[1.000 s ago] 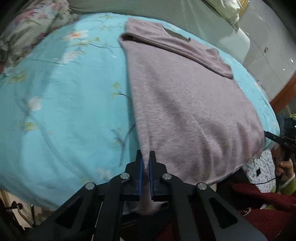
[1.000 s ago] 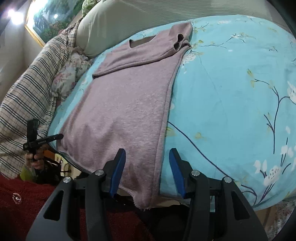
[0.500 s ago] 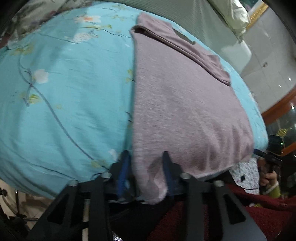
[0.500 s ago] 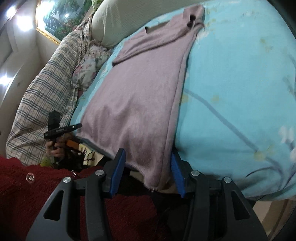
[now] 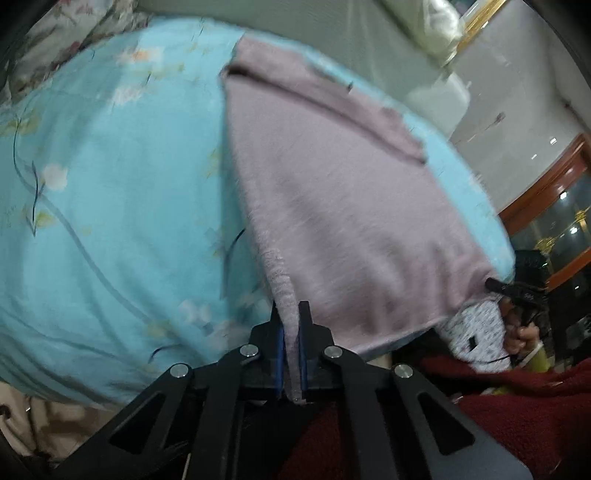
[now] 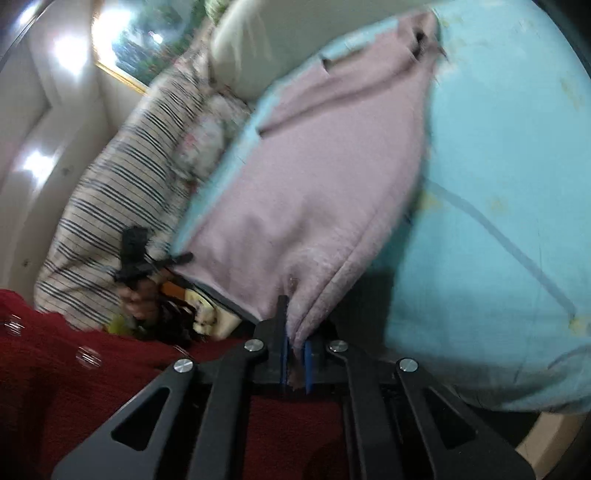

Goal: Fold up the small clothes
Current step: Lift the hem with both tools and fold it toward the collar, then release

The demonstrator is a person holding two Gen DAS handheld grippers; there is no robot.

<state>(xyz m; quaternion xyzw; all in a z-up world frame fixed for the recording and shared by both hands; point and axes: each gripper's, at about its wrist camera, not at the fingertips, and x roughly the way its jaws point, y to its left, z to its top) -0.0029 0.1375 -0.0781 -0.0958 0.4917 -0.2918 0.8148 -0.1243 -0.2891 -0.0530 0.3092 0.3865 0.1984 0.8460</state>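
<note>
A mauve T-shirt (image 5: 332, 206) lies flat on a turquoise flowered bedspread (image 5: 110, 206), collar at the far end and sleeves folded in. My left gripper (image 5: 291, 317) is shut on the shirt's near left hem corner. In the right wrist view the same shirt (image 6: 325, 192) stretches away from me, and my right gripper (image 6: 295, 332) is shut on its near right hem corner. Both corners are lifted off the bed edge. Each gripper also shows small in the other's view, at the opposite hem corner (image 5: 517, 288) (image 6: 147, 258).
A striped blanket (image 6: 122, 206) and floral pillow (image 6: 207, 140) lie left of the shirt in the right wrist view. A grey-green headboard cushion (image 5: 332, 33) is at the far end. Red fabric (image 6: 74, 369) is below the grippers, at the bed's near edge.
Both grippers have closed on the hem corners: the left opened half a second ago and shut again, the right went from open to shut. The hem is now lifted and pulled taut.
</note>
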